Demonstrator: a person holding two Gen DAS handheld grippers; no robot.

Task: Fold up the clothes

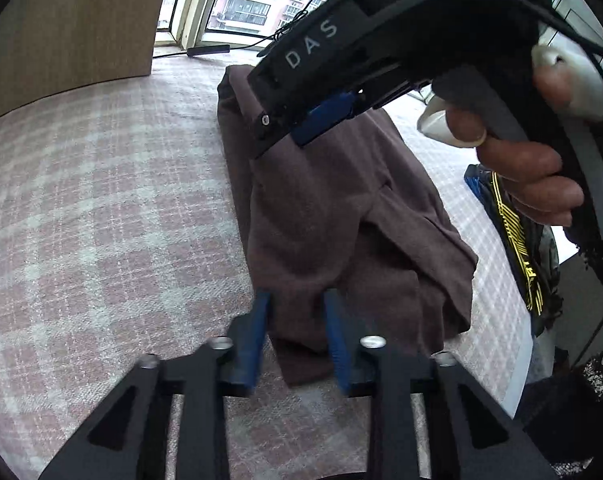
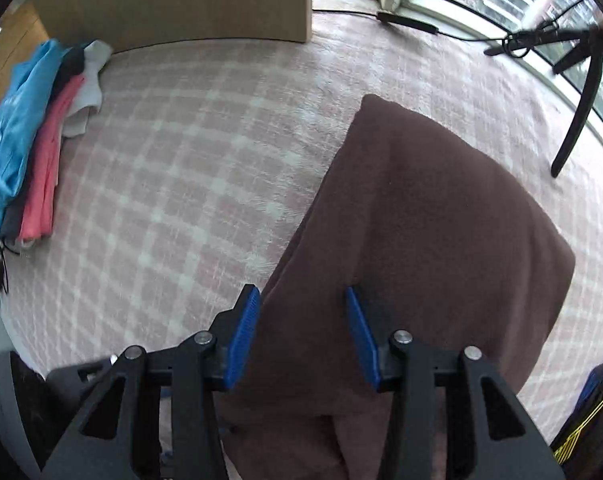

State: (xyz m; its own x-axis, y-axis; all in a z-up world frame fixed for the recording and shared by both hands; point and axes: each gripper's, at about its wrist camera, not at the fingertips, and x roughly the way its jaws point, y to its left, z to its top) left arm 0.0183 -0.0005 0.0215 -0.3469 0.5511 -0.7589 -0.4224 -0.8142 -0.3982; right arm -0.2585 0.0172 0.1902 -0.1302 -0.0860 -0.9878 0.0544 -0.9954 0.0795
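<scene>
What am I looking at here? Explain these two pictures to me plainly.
No robot: a person holds a black two-fingered tool in each hand. Each picture comes from a camera on one tool. The left tool has a corner of the brown cloth garment between its fingers; whether it pinches is unclear. The right tool hovers open above it. The garment lies on a pink-and-white checked cover; a pile of blue and pink clothes sits aside.

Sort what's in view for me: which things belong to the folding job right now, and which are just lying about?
In the job: brown garment; left gripper; right gripper.

Lying about: stack of blue, dark, pink and white clothes; dark garment with yellow print; cable; checked bedcover underneath.
</scene>
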